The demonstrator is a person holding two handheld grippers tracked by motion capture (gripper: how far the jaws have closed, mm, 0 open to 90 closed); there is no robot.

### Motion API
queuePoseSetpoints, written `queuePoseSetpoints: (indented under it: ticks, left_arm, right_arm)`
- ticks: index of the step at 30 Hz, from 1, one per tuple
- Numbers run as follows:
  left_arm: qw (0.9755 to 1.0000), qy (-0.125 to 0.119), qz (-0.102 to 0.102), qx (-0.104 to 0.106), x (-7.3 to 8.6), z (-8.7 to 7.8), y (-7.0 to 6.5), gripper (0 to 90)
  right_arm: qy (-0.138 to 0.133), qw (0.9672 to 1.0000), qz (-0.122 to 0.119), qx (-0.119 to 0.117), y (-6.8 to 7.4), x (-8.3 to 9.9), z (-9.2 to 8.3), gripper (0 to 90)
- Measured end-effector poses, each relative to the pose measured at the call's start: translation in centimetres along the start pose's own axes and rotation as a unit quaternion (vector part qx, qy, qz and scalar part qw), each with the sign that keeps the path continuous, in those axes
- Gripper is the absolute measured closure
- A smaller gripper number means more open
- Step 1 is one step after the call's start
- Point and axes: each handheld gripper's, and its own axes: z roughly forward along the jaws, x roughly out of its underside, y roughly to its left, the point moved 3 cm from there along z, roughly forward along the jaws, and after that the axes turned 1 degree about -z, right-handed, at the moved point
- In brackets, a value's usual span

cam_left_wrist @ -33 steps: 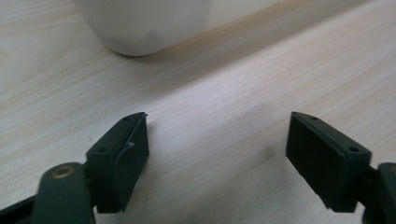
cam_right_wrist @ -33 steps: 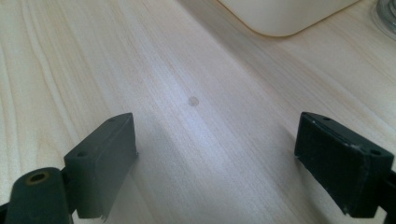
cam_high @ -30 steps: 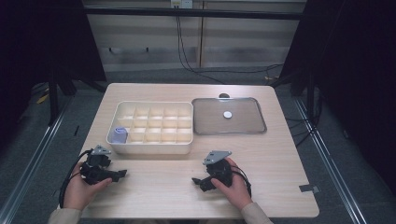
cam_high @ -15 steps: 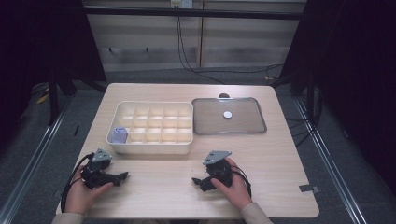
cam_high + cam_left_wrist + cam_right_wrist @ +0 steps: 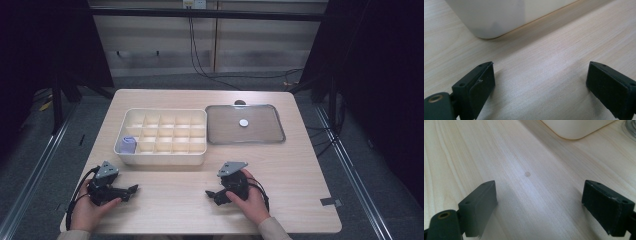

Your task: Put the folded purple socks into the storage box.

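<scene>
My left gripper point(image 5: 131, 189) lies low over the wooden table near its front left, held in a hand and pointing right. In the left gripper view its jaws point(image 5: 540, 80) stand wide apart over bare wood; they have just been opening, with nothing between them. My right gripper point(image 5: 210, 194) rests at the front centre-right and points left. Its jaws point(image 5: 540, 200) are open too, with bare wood between them. A cream compartment box point(image 5: 165, 159) sits beyond both, with a pale purple item point(image 5: 129, 145) in its near-left cell.
A grey metal tray point(image 5: 220, 136) to the right of the box holds a small white disc point(image 5: 243, 122). The box's rounded corner point(image 5: 491, 22) is close ahead of the left jaws, and its other corner point(image 5: 576, 128) lies ahead of the right jaws. A dark tape strip point(image 5: 331, 202) lies near the front right edge.
The left hand has edged slightly toward the table's front edge. The right hand has kept still.
</scene>
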Motion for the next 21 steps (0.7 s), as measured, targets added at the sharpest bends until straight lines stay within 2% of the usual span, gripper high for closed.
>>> queuePoseSetpoints:
  ticks: [9, 13, 14, 15, 21]
  left_arm:
    - [1.0, -0.002, 0.004, 0.0, 0.01, 0.17, -0.02, 4.9]
    - [1.0, 0.001, 0.0, -0.002, -0.08, 0.35, -0.03, 2.7]
    - [1.0, 0.0, -0.006, -0.004, -0.12, 0.47, -0.06, 1.3]
    - [1.0, 0.005, -0.002, -0.007, -0.13, 0.45, 0.03, 0.0]
    - [1.0, 0.005, -0.002, -0.007, -0.14, 0.46, 0.03, 0.0]
  right_arm:
    - [-0.001, 1.0, 0.001, -0.002, 0.02, 0.0, 0.02, 12.1]
    - [-0.002, 1.0, -0.001, -0.002, 0.01, 0.0, 0.03, 12.1]
    - [-0.003, 1.0, 0.0, -0.002, 0.01, 0.0, 0.05, 12.1]
    - [-0.003, 1.0, 0.0, -0.002, 0.01, 0.0, 0.04, 12.1]
    - [-0.002, 1.0, 0.0, -0.001, 0.03, -0.01, 0.03, 12.1]
